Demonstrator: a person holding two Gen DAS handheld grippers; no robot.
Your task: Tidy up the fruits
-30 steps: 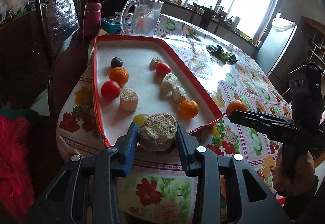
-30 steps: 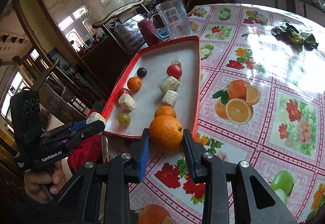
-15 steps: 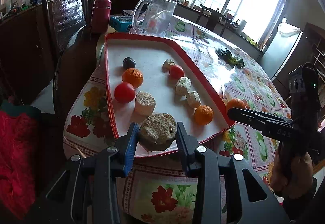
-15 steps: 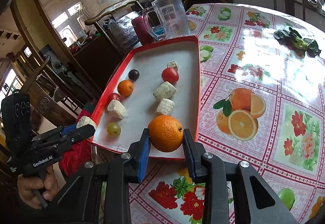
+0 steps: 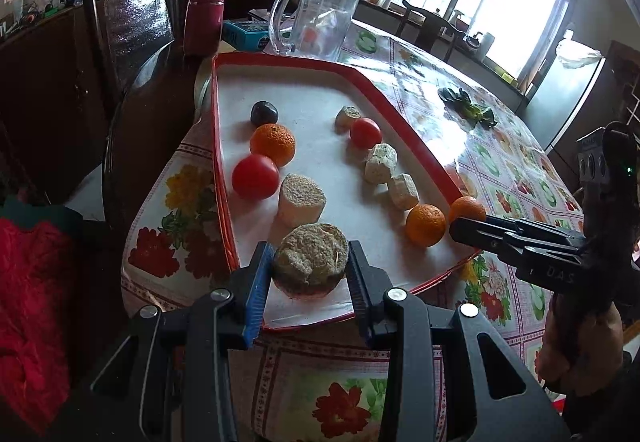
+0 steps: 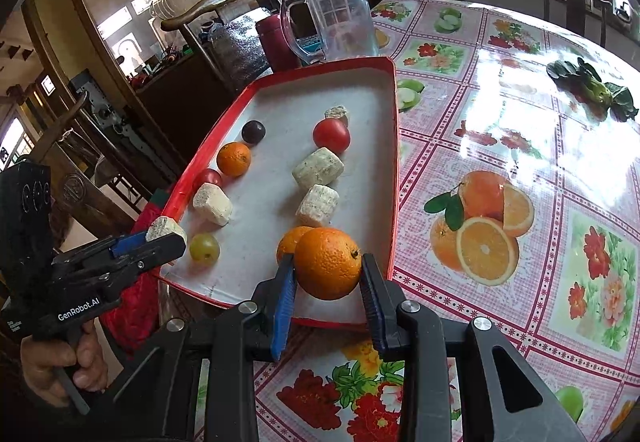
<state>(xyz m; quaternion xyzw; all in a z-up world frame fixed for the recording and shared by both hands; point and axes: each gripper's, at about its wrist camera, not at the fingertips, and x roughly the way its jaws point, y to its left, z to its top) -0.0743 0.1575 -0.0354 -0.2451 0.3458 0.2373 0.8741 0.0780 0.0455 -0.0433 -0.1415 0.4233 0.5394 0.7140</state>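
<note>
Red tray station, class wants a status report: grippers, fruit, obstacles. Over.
Left gripper shut on beige corn-like chunk. Right gripper shut on orange, over red tray near edge. Small orange directly behind. Over.

The left gripper (image 5: 308, 266) has its jaws closed on a rough beige-brown round cake (image 5: 311, 261), held over the near end of the red-rimmed white tray (image 5: 288, 59). On the tray lie a dark plum (image 5: 264, 112), an orange mandarin (image 5: 273, 144), a red tomato (image 5: 255, 176) and a pale cylindrical block (image 5: 301, 199). At right, the right gripper (image 5: 466, 228) holds a second orange (image 5: 467, 209) by the tray's edge. A clear glass jug (image 5: 316, 21) stands beyond on the bench.
</note>
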